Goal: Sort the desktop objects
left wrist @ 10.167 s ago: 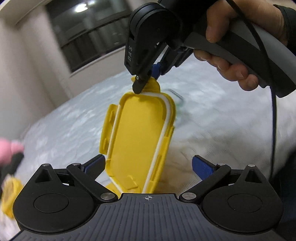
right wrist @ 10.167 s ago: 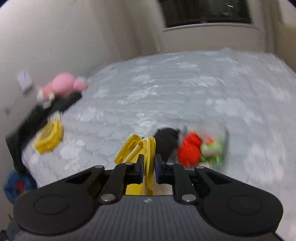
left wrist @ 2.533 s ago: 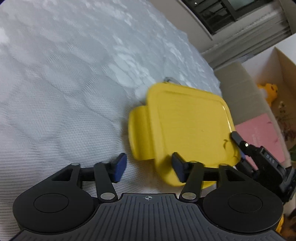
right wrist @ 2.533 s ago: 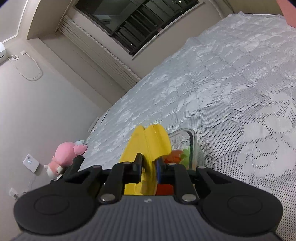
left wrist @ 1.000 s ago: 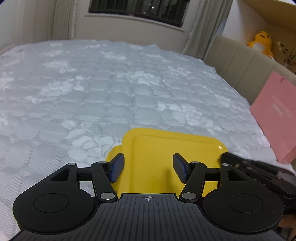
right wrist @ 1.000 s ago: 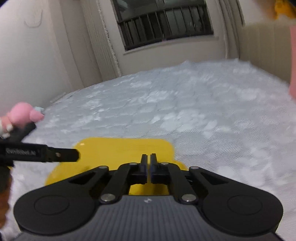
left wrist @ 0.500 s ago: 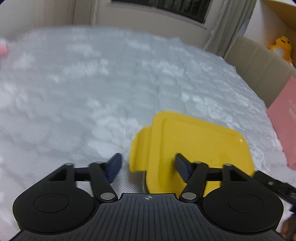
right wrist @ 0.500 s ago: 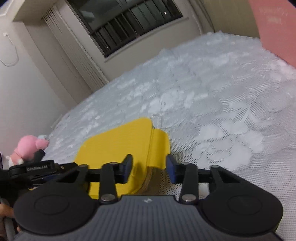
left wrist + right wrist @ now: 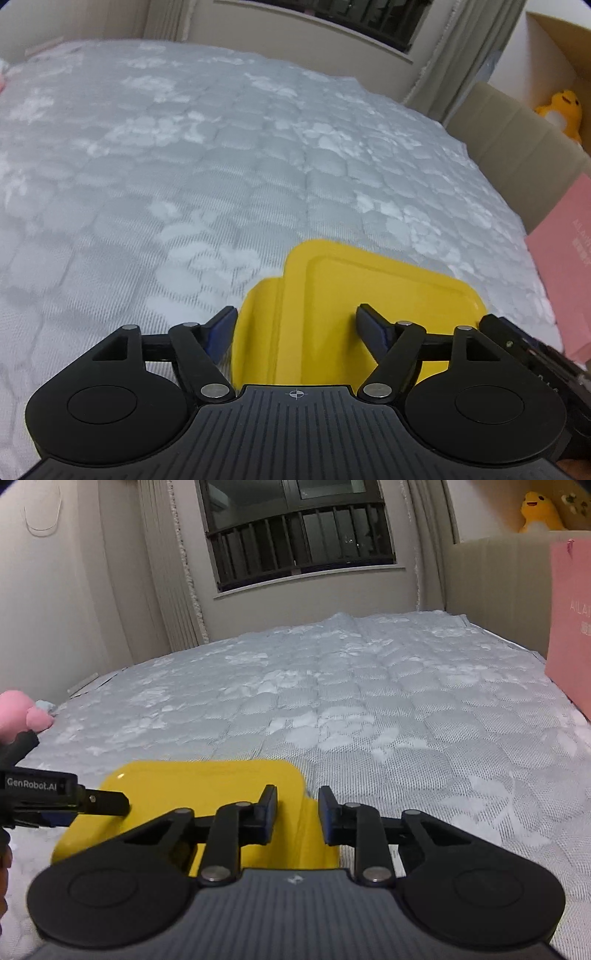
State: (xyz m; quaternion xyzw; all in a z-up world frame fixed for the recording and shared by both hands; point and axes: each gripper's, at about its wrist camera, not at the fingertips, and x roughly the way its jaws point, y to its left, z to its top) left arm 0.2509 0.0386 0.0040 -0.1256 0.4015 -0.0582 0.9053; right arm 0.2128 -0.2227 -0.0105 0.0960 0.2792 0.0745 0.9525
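A yellow box lid (image 9: 369, 284) lies flat on the grey quilted bed (image 9: 184, 166); whatever is under it is hidden. My left gripper (image 9: 297, 330) is open and its jaws are opening. They straddle the lid's left latch flap (image 9: 258, 325) without touching it. In the right wrist view the same lid (image 9: 192, 782) fills the lower left. My right gripper (image 9: 297, 810) is closing around the lid's right latch flap (image 9: 314, 834), and the pads stand just clear of it. The other gripper's tip shows at the lid's edge in each view, the right gripper (image 9: 517, 343) and the left gripper (image 9: 107, 803).
A pink paper bag (image 9: 570, 627) stands at the bed's right edge against a beige headboard (image 9: 517, 147). A pink plush (image 9: 18, 709) lies at the far left. A yellow plush (image 9: 539, 509) sits on a shelf. The quilt stretches away to the window wall.
The left jaws have spread wider beside the left latch flap. The right jaws have narrowed around the right flap, and the right view now looks more level toward the window.
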